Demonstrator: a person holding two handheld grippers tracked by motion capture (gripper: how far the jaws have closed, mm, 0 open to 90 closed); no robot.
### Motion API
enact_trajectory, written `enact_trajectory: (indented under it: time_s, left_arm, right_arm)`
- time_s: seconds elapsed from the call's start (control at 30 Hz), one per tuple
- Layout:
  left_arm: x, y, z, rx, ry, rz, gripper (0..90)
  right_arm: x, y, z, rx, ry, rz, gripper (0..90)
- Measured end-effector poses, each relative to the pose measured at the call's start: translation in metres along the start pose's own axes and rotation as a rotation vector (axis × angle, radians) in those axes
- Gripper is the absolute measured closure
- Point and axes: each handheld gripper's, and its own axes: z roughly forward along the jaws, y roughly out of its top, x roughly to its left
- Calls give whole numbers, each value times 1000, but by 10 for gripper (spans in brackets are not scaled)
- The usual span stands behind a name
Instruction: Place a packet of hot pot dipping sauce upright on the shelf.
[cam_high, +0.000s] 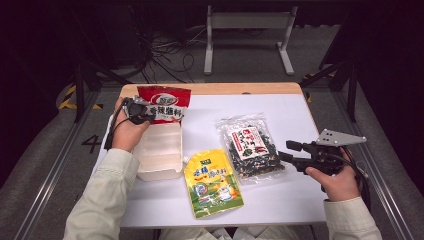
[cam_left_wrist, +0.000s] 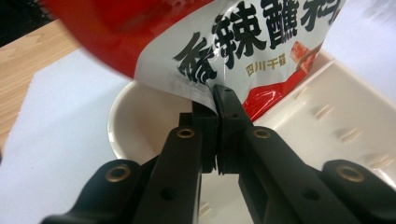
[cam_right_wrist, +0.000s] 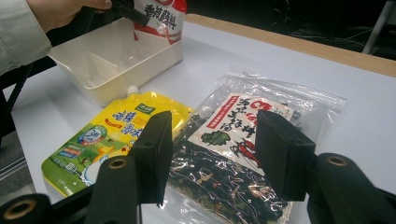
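Observation:
My left gripper (cam_high: 143, 113) (cam_left_wrist: 217, 100) is shut on the lower edge of a red and white seasoning packet (cam_high: 165, 102) (cam_left_wrist: 224, 42), holding it over the far end of a cream plastic bin (cam_high: 161, 150) (cam_left_wrist: 327, 116) (cam_right_wrist: 107, 60). The same packet (cam_right_wrist: 161, 14) hangs at the top of the right gripper view. My right gripper (cam_high: 289, 151) (cam_right_wrist: 212, 158) stands open at the right, just beside a clear bag of dark seaweed (cam_high: 251, 146) (cam_right_wrist: 233, 154). A yellow spouted pouch (cam_high: 212, 182) (cam_right_wrist: 112, 133) lies flat between bin and seaweed bag.
A white sheet (cam_high: 280, 195) covers the wooden table (cam_high: 220, 88). Beyond the table stand a metal frame (cam_high: 247, 30) and loose cables (cam_high: 165, 55) on the floor. Dark stands flank both sides.

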Motion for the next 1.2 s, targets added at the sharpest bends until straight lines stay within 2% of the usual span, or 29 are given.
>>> enact_trajectory:
  time_s: [0.03,0.07,0.1,0.13,0.23,0.27,0.33,0.37,0.47,0.7,0.87,1.0,1.1,1.2]
  left_arm:
    - [0,0,0,0,0,0,831]
    - [2,0,-2,-17,-10,-16,831]
    - [3,0,-4,-29,-7,-28,730]
    - [4,-1,-6,-46,-7,-27,672]
    - [6,-1,-12,-100,6,-22,661]
    - [7,0,-16,-138,7,-29,662]
    - [6,2,-21,-181,20,-37,679]
    - [5,3,-24,-184,28,-23,723]
    - [2,7,-24,-111,51,45,879]
    - [6,4,-17,-25,51,19,900]
    - [2,6,-14,41,66,13,899]
    - [2,6,-16,39,71,20,896]
    - [4,3,-23,9,61,18,873]
    - [5,-2,-26,-53,34,-10,769]
  right_arm:
    - [0,0,0,0,0,0,469]
    - [0,0,0,-3,0,1,468]
    - [0,0,-1,-2,-1,1,466]
    - [-1,0,-1,-3,-1,2,464]
    - [0,0,0,1,1,2,460]
    - [0,0,0,1,3,2,460]
    - [0,0,1,2,4,0,460]
    - [0,0,1,3,4,0,460]
    - [0,0,1,2,4,1,460]
    - [0,0,1,3,4,0,460]
    - [1,-1,2,6,7,2,459]
    - [1,-1,3,8,9,1,460]
    - [0,-1,3,9,6,2,464]
    - [-1,-2,4,13,5,8,466]
